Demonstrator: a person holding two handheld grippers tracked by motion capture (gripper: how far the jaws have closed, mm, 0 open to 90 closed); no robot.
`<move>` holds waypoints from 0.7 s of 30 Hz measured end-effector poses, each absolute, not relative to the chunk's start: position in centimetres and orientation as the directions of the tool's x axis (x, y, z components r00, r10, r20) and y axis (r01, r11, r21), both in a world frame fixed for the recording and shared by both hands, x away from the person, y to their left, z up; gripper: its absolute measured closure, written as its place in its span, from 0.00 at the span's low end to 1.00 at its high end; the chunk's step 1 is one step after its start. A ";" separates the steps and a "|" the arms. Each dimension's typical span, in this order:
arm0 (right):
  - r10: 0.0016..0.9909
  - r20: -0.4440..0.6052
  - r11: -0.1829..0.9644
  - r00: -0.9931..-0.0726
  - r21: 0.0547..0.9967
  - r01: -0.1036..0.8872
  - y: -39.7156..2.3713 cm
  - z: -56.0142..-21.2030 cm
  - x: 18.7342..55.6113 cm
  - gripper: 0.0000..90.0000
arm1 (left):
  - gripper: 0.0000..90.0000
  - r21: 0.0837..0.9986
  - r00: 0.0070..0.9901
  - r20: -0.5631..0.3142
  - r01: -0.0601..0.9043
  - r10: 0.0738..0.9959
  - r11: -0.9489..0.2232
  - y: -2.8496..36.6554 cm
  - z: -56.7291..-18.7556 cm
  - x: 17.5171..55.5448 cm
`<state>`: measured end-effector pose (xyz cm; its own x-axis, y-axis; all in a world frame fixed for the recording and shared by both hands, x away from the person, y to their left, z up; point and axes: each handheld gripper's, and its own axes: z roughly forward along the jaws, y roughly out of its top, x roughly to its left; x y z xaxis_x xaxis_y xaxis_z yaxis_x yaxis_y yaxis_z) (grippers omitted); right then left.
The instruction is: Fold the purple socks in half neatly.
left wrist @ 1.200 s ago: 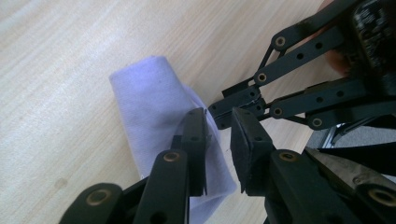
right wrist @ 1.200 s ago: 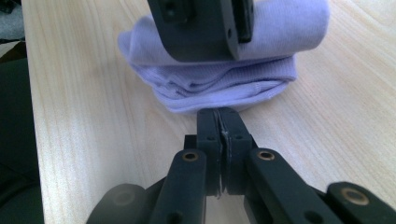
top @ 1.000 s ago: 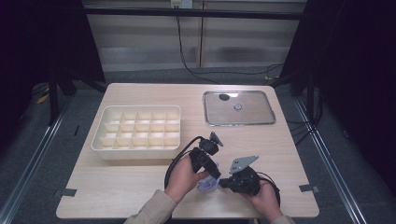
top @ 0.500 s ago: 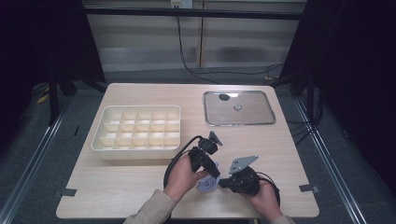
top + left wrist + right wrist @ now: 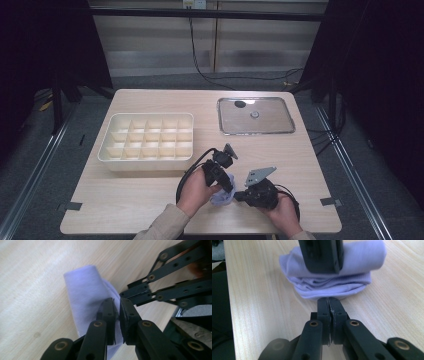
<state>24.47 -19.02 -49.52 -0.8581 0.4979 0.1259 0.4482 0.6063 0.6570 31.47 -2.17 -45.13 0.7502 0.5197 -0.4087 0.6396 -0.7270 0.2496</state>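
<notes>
A folded lilac cloth (image 5: pixel 222 196) lies on the light wooden table (image 5: pixel 150 200), near its near edge and a little right of centre, between the person's two hands.

The left gripper (image 5: pixel 226 187) comes down onto the cloth from the left. In the left gripper view its fingers (image 5: pixel 110 315) have just been closing and now pinch a fold of the cloth (image 5: pixel 87 295), with only a thin slit left between the pads.

The right gripper (image 5: pixel 240 196) lies level just to the right of the cloth, pointing at it. In the right gripper view its fingers (image 5: pixel 324 312) are clenched, pad against pad, their tips at the cloth's lower folded edge (image 5: pixel 332 287); I cannot tell whether a bit of fabric is caught between them.

The cloth sits in a rolled stack, the top layer rounded and the thinner layers beneath it.

Farther off, a cream compartment tray (image 5: pixel 107 150) stands left of centre, and a shiny metal tray (image 5: pixel 225 127) lies at the far right, well apart from the cloth.
</notes>
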 end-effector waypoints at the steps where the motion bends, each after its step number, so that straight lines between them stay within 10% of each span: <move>1: 0.497 0.126 0.607 -0.858 0.657 0.448 -19.0 -49.5 24.5 0.98 | 0.94 0.247 0.748 -0.412 0.642 0.521 -0.726 -2.2 -45.3 31.4; 21: 0.503 0.125 0.603 -0.855 0.658 0.451 -19.2 -49.5 24.5 0.98 | 0.91 0.242 0.760 -0.404 0.625 0.509 -0.742 -3.2 -46.7 31.2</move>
<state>24.48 -19.22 -49.54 -0.8553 0.5029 0.1247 0.4506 0.6030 0.6583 31.24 -3.20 -46.67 0.7600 0.5088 -0.4045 0.6255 -0.7417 0.2422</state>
